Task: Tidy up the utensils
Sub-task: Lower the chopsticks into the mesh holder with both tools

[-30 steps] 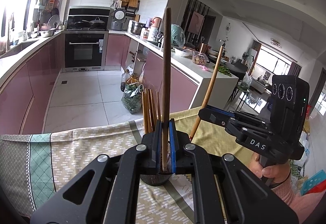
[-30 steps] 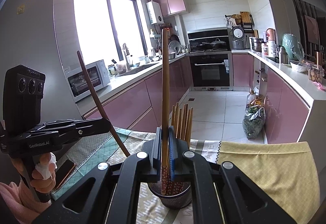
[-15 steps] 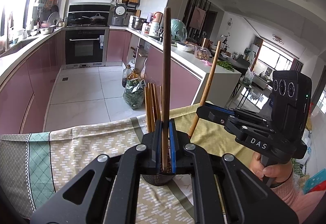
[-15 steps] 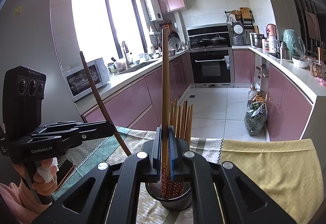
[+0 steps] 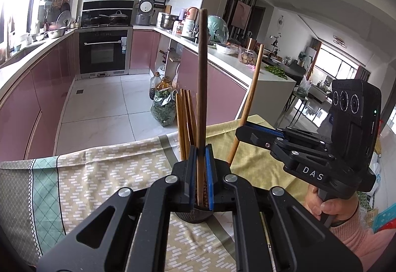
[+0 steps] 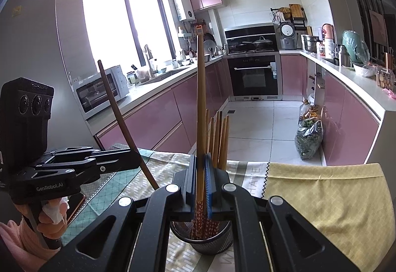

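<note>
My left gripper [image 5: 201, 173] is shut on a dark brown chopstick [image 5: 201, 74] held upright over a black mesh holder [image 5: 195, 216]. Several light wooden chopsticks [image 5: 184, 118] stand in that holder. In the right wrist view my right gripper [image 6: 201, 185] is shut on a light wooden chopstick [image 6: 201, 99] whose red patterned lower end reaches into the mesh holder [image 6: 212, 242]. Each view shows the other gripper: the right gripper [image 5: 241, 132] with its tilted light chopstick [image 5: 250, 103], and the left gripper [image 6: 137, 160] with its slanted dark chopstick [image 6: 118, 113].
The holder stands on a patterned tablecloth [image 5: 99, 173] near the table's far edge, with a yellow cloth [image 6: 321, 197] to the right. A phone [image 6: 74, 205] lies at the left. Beyond the table are tiled floor, pink cabinets and a bag of greens [image 6: 308, 138].
</note>
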The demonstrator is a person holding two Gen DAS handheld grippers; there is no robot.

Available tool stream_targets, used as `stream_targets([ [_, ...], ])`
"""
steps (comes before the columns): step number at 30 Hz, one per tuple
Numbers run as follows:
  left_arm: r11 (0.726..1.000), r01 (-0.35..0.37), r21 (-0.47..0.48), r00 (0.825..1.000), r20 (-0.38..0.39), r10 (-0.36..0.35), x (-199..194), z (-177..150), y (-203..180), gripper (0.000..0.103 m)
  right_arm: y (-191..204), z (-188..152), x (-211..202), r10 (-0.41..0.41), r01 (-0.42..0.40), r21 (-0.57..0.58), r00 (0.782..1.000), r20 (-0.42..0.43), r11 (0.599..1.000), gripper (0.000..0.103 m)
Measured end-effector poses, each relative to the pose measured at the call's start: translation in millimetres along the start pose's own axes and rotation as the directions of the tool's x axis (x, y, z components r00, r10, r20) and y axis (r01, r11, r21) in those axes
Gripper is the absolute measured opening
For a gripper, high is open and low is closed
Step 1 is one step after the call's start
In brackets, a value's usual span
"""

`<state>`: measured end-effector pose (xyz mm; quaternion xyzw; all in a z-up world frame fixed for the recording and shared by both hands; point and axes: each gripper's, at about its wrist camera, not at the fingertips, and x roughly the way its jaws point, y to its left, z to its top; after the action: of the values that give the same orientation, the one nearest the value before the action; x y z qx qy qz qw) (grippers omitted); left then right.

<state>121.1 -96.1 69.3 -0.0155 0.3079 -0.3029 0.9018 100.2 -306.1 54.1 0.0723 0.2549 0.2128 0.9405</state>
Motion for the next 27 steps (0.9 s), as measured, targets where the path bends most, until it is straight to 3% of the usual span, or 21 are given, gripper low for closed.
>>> stream_targets([
  [27,1.0,-0.002,-0.001,0.999,-0.051,0.002,20,1,-2,0.008,-5,-9,20,-0.006,0.006,0.007,0.999,-0.049,1.0,0.006],
])
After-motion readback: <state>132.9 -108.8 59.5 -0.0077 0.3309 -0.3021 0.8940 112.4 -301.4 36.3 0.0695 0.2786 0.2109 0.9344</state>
